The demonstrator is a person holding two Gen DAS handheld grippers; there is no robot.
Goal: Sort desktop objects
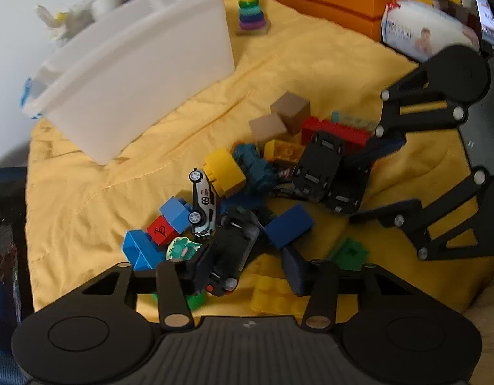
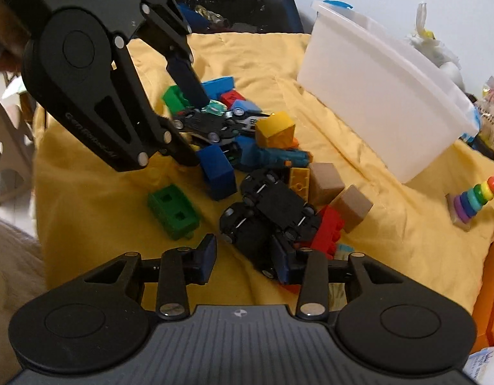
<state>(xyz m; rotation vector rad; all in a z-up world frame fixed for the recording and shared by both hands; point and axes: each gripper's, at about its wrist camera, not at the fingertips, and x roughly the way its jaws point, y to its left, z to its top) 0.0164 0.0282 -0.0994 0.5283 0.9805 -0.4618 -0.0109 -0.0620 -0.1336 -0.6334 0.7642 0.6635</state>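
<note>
I count two tan cubes (image 2: pixel 340 192) mid-frame and two overturned black cars (image 2: pixel 272 205). My left gripper (image 1: pixel 247 269) straddles a black car (image 1: pixel 231 253), grip unclear; my right gripper (image 2: pixel 243 260) is half-open, holding nothing.

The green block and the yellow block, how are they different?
The green block lies alone on the yellow cloth, while the yellow block sits up in the toy pile. The green block is long with two square holes; the yellow block looks like a cube. Both are plain-coloured toy blocks.
</note>
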